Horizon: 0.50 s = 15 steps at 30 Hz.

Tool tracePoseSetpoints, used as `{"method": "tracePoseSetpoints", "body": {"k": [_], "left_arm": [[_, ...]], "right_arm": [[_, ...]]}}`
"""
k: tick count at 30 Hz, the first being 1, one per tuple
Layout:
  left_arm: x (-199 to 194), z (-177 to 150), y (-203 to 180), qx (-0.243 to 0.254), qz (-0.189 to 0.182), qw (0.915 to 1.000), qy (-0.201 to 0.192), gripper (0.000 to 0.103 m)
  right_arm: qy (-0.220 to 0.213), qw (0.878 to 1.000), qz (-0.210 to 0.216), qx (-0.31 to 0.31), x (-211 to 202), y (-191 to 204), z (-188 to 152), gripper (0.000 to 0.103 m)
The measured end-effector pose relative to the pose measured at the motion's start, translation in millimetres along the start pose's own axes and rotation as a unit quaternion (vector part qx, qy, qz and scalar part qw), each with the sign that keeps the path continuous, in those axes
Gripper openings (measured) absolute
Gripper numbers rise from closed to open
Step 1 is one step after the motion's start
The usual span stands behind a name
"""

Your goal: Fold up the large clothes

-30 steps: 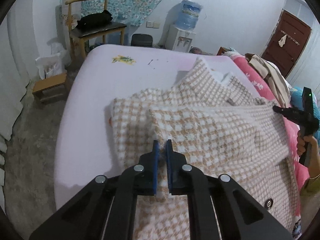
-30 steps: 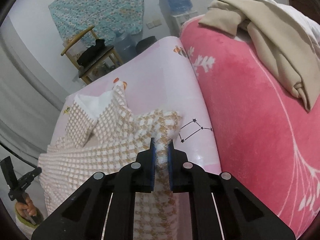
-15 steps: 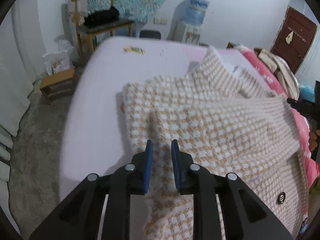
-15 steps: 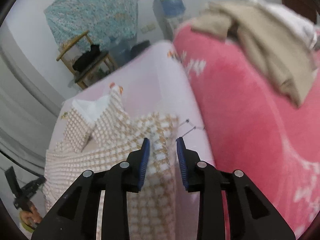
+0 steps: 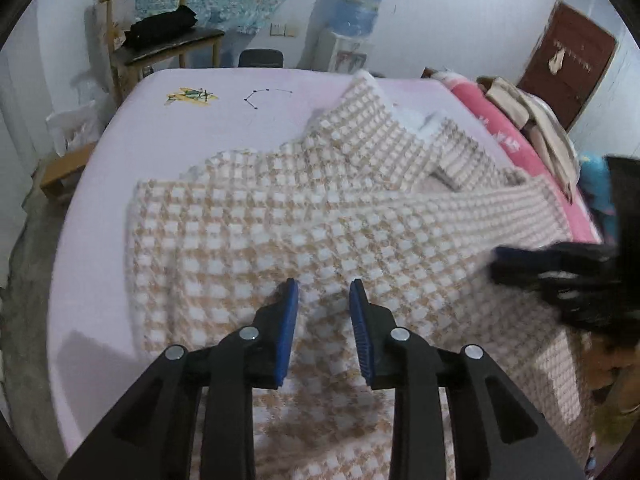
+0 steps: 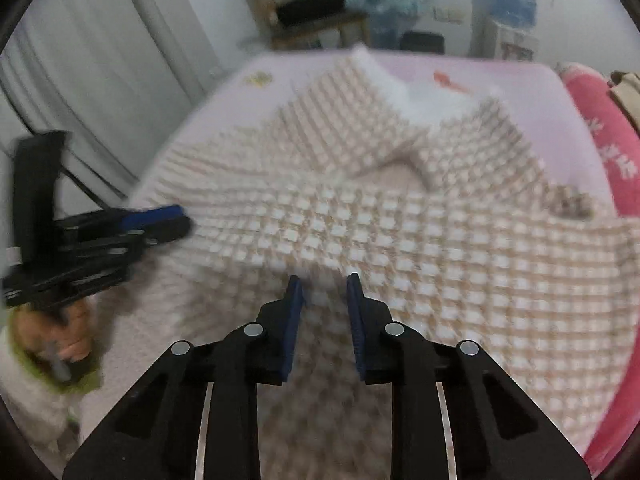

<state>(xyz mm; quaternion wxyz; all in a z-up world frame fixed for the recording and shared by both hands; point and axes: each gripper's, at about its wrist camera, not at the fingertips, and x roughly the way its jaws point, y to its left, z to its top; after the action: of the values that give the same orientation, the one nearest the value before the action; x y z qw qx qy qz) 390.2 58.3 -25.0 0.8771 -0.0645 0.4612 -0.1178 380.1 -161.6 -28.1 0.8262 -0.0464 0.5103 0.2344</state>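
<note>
Checked coat (image 5: 320,216) spread flat across the middle of the bed (image 5: 168,136), collar toward the far edge, long axis running from far edge to near edge, one sleeve folded across the body toward the right edge. Left gripper (image 5: 323,308) poised over the lower half, fingers apart and opening, pinching nothing. Right gripper (image 6: 322,300) likewise above the cloth, fingers parted but closing, no fabric caught.

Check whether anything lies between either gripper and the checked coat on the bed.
Nothing visible does. The left gripper, jaws opening, and right gripper, jaws closing, hang directly over the checked coat; nothing lies on it.
</note>
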Motion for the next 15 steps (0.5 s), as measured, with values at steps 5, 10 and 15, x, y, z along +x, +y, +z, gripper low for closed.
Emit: {"method": "tracePoseSetpoints", "body": {"k": [5, 10, 15], "left_arm": [[-11, -8, 2, 0.019, 0.017, 0.9996, -0.009, 0.026], [-34, -16, 0, 0.042, 0.01, 0.9986, -0.031, 0.026], [-40, -32, -3, 0.083, 0.029, 0.9959, -0.02, 0.026]], "right_arm": [[-0.021, 0.999, 0.0, 0.043, 10, -9, 19, 0.017], [-0.054, 0.995, 0.01, 0.086, -9, -16, 24, 0.018], [-0.058, 0.998, 0.028, 0.022, -45, 6, -2, 0.043]]}}
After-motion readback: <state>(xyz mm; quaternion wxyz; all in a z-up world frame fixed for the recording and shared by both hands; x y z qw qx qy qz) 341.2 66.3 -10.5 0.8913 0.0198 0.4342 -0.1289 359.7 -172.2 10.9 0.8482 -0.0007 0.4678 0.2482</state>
